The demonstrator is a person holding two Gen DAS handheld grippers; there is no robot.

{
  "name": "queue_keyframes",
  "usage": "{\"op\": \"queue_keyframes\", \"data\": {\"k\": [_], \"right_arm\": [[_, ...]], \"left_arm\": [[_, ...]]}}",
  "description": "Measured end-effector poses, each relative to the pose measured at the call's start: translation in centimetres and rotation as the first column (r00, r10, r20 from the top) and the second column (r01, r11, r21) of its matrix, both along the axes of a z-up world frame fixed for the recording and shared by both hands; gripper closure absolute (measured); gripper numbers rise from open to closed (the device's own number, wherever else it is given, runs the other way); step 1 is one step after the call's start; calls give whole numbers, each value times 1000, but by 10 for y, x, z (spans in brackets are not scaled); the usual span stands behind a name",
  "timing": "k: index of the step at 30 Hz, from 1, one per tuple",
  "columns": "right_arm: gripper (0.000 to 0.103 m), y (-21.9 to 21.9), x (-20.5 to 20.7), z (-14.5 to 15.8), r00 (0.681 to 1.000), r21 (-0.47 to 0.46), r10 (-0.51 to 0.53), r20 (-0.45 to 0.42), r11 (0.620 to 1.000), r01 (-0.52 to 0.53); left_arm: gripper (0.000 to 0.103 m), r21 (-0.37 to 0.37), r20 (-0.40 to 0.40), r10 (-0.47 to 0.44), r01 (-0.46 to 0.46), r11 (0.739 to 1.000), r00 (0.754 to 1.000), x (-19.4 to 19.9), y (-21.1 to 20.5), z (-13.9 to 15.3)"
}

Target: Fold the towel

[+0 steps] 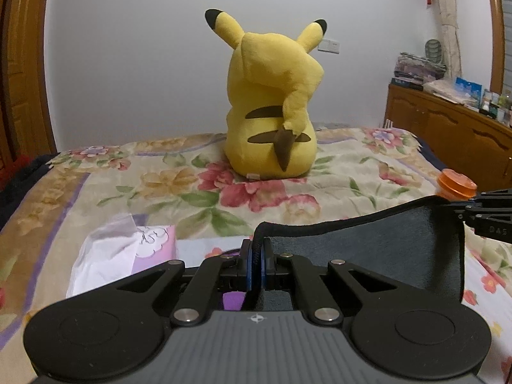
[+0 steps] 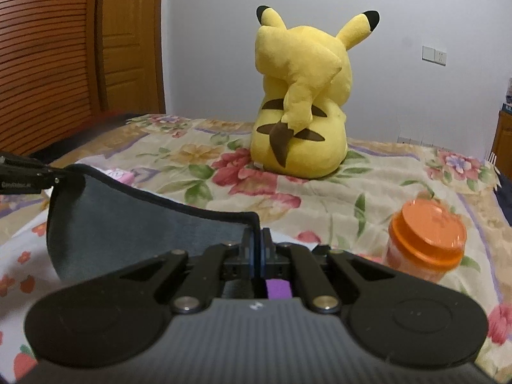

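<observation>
A dark grey towel [image 1: 377, 243] with a black hem hangs lifted between my two grippers above the flowered bed. My left gripper [image 1: 257, 256] is shut on the towel's left corner. My right gripper [image 2: 257, 252] is shut on the towel's right corner, and the towel [image 2: 128, 233] stretches away to its left. In the left wrist view the right gripper [image 1: 464, 206] shows at the far right, pinching the far corner. In the right wrist view the left gripper [image 2: 59, 172] shows at the far left, pinching the other corner. The towel's lower part is hidden behind the grippers.
A yellow Pikachu plush [image 1: 272, 108] sits on the flowered bedspread [image 1: 192, 192] ahead. A pack of tissues [image 1: 121, 252] lies to the left. An orange-lidded jar [image 2: 425, 236] stands to the right. A wooden cabinet [image 1: 448, 128] with clutter stands far right, wooden doors [image 2: 80, 48] to the left.
</observation>
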State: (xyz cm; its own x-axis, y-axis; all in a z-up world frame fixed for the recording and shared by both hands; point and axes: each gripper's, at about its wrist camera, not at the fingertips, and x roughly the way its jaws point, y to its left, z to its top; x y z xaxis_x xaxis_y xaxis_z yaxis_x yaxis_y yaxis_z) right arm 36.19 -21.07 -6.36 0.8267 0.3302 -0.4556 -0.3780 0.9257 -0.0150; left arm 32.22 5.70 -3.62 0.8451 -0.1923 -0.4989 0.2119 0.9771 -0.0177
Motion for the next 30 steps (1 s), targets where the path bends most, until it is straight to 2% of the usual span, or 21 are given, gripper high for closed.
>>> {"op": "queue_keyframes", "data": {"k": [6, 16, 30], "right_arm": [[99, 1, 17, 0, 999, -11, -17, 28, 1000, 17], [99, 2, 45, -19, 998, -24, -50, 34, 998, 51], [98, 5, 77, -69, 994, -47, -87, -72, 995, 84]], "left_arm": [[95, -5, -7, 14, -14, 1000, 1000, 24, 0, -7], [95, -17, -14, 40, -40, 999, 999, 62, -1, -24], [92, 52, -110, 56, -50, 997, 992, 95, -5, -76]]}}
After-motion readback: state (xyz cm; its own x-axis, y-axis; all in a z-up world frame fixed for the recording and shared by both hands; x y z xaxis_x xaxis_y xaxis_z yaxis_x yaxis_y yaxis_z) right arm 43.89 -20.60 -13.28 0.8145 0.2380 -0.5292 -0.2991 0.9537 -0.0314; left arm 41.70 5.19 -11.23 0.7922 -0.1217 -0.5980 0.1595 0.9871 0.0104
